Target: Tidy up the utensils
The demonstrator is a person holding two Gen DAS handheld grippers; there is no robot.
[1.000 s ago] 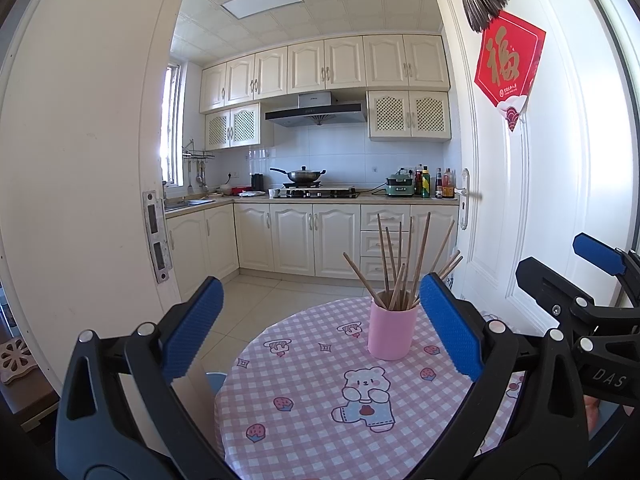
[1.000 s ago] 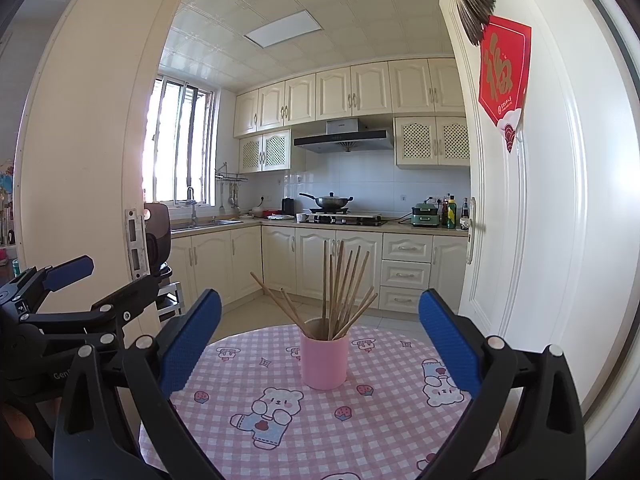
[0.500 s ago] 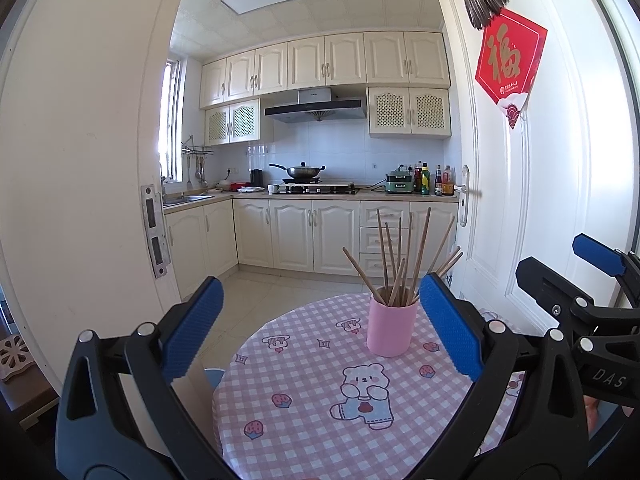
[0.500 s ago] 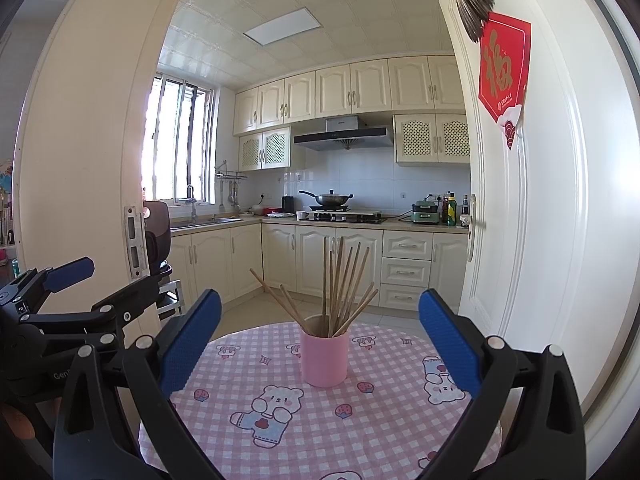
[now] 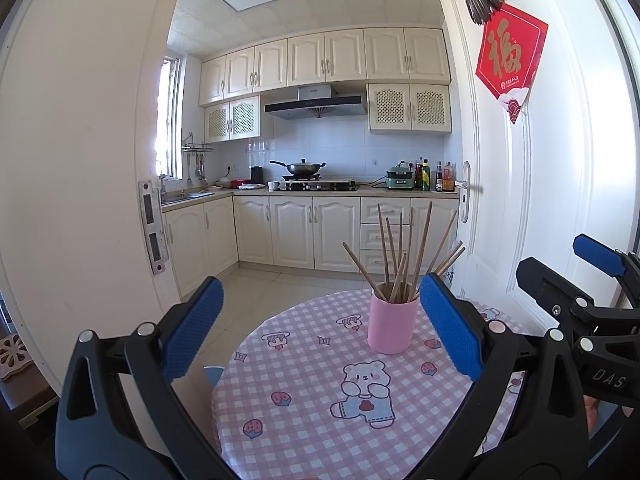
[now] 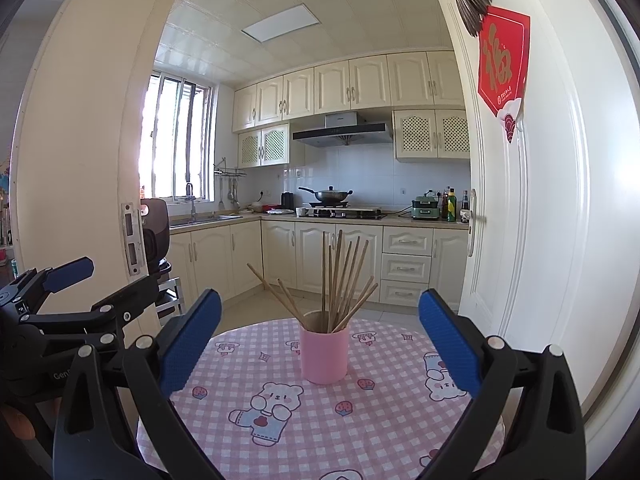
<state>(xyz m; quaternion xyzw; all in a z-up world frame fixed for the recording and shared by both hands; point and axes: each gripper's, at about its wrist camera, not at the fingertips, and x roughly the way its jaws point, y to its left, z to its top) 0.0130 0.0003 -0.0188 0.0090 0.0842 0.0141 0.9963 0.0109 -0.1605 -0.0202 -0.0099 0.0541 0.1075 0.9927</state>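
Both the left gripper (image 5: 320,320) and right gripper (image 6: 320,336) are hanging spread wide, gripping nothing. The pink cup (image 6: 324,355) of chopsticks (image 6: 340,280) is standing at twelve o'clock on the checkered table (image 6: 400,420). The splayed, seemingly loose sticks are risking a snag that tips the cup.

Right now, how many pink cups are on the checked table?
1. The single pink cylindrical cup stands upright on the pink checked tablecloth, toward its far side, holding the wooden chopsticks. The grippers' frames hide the table's near edges, so another could be unseen.
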